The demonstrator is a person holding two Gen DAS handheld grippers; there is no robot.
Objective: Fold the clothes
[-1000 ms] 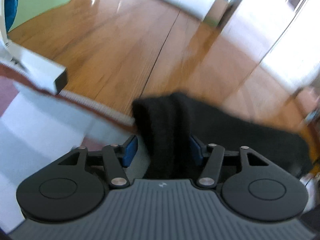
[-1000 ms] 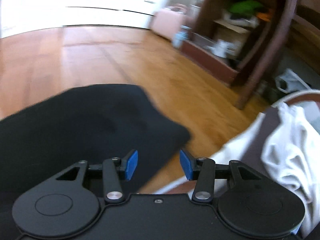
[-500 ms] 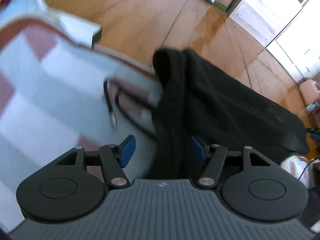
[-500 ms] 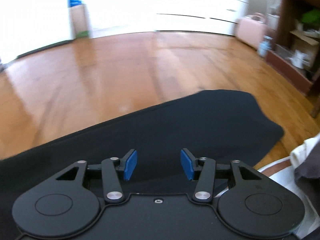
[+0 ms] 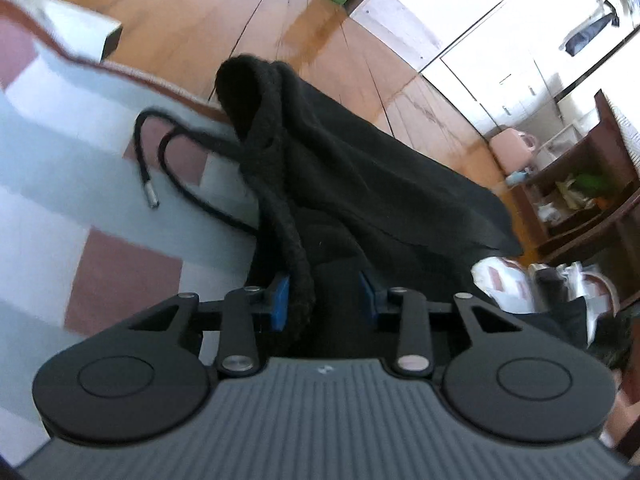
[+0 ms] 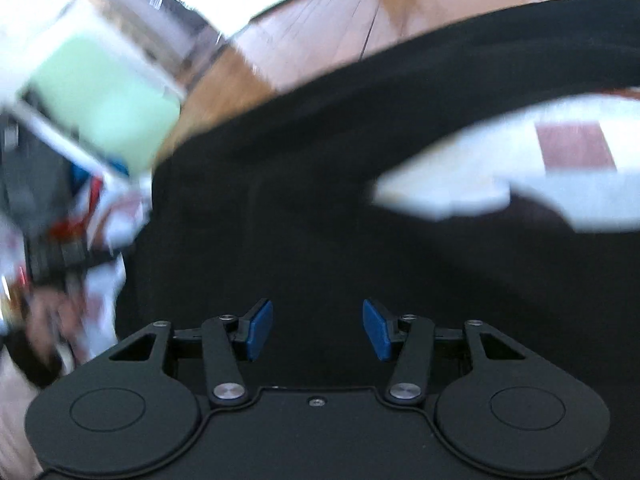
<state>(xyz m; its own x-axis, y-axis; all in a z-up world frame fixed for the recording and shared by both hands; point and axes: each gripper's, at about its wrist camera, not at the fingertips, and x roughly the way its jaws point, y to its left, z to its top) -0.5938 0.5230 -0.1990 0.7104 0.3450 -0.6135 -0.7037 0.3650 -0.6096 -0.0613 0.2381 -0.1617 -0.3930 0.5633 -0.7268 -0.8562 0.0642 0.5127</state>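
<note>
place: home | cues: wooden floor (image 5: 276, 12), white cabinets (image 5: 508, 76), cluttered shelf (image 5: 580, 188) (dark wood)

The space between the closing blue pads of the left gripper (image 5: 324, 296) is filled by bunched black garment (image 5: 360, 168) — no clearance is left there. To its left, open room is offered by the checked cloth (image 5: 60, 208), broken only by a black drawstring (image 5: 160, 152) lying across it. The path ahead of the right gripper (image 6: 318, 330) is blocked by a wide spread of the same garment — only a light patch of cloth is exposed at the upper right.
</note>
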